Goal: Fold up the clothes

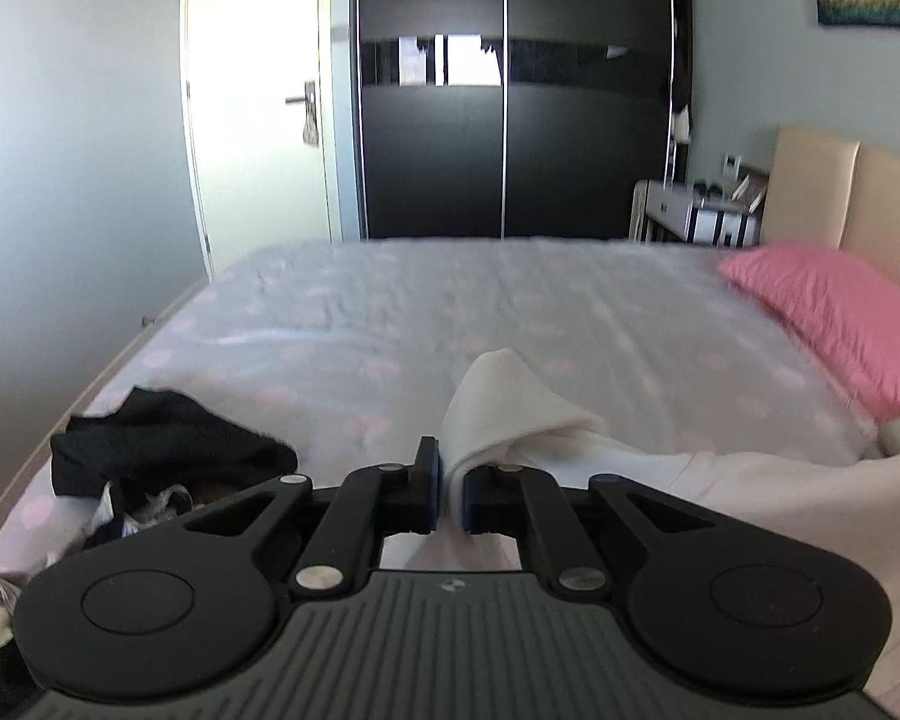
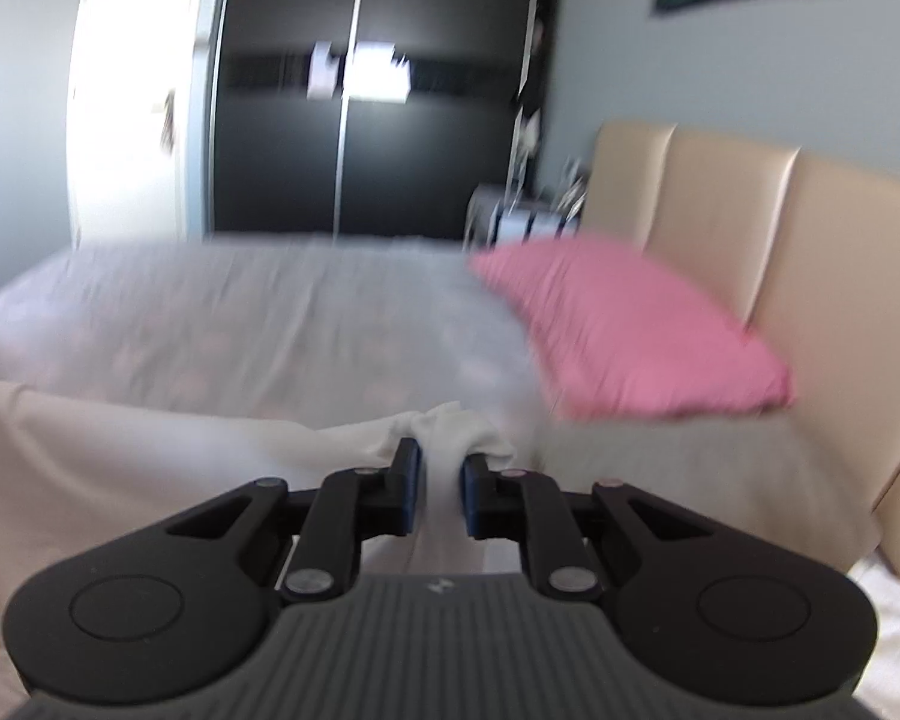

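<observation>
Fabric fills the gap between both pairs of jaws. The left gripper (image 1: 450, 483) is nearly closed and pinches a fold of a white garment (image 1: 510, 414), whose free corner stands up in a soft peak just past the fingertips. From there the cloth runs off to the right of the left wrist view as a broad pale sheet, raised above the bed (image 1: 390, 312). The right gripper (image 2: 440, 480) is also narrowed on the same white garment, with a bunched knot of it poking out ahead of the pads (image 2: 411, 489) and a strip hanging down between them. In the right wrist view the cloth stretches away to the left, taut along its upper edge.

The bed wears a pale grey sheet with faint pink spots. A pink pillow (image 2: 624, 330) lies at its head, against a beige padded headboard (image 2: 750, 216). On the near left part of the mattress, in the left wrist view, sits a crumpled black garment (image 1: 162, 444), with a patterned piece partly tucked under it, well apart from the white one.

Beyond the bed stand a dark wardrobe (image 1: 510, 108) with 2 sliding doors, a white door (image 1: 258, 102) to its left, and a small bedside table (image 1: 696, 213). The right wrist view is blurred throughout.
</observation>
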Available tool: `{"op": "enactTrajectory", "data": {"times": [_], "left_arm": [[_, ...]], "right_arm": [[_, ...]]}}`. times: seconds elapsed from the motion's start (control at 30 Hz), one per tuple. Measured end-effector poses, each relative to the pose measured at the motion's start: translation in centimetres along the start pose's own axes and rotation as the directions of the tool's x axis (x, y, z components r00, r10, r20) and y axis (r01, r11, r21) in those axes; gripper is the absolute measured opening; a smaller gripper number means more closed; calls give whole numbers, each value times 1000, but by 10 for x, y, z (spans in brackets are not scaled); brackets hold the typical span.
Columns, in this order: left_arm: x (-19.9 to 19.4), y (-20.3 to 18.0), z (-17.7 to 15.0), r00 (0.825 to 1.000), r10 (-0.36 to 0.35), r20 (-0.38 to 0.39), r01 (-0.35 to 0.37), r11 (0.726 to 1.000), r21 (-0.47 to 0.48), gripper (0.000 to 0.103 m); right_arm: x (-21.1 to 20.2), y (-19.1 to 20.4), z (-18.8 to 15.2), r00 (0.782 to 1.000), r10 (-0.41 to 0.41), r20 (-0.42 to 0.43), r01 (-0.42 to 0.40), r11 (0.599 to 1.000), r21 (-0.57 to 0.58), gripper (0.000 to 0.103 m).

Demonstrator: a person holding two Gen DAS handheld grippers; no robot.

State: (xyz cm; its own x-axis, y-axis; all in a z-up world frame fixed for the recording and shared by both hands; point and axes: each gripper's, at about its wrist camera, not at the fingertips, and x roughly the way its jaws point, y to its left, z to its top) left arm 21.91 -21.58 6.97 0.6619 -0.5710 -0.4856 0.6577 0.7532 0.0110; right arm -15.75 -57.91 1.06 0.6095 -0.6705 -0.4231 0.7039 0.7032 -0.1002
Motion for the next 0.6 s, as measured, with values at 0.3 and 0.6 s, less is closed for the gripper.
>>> {"op": "enactTrajectory", "data": {"times": [0.3, 0.6], "left_arm": [[-22, 5, -57, 966, -9, -258, 27, 998, 63, 5], [-5, 26, -215, 789, -22, -613, 89, 993, 78, 5]], "right_arm": [[-48, -12, -33, 993, 27, -114, -30, 999, -23, 16], [-15, -15, -170, 860, 94, -502, -81, 996, 48, 16]]}}
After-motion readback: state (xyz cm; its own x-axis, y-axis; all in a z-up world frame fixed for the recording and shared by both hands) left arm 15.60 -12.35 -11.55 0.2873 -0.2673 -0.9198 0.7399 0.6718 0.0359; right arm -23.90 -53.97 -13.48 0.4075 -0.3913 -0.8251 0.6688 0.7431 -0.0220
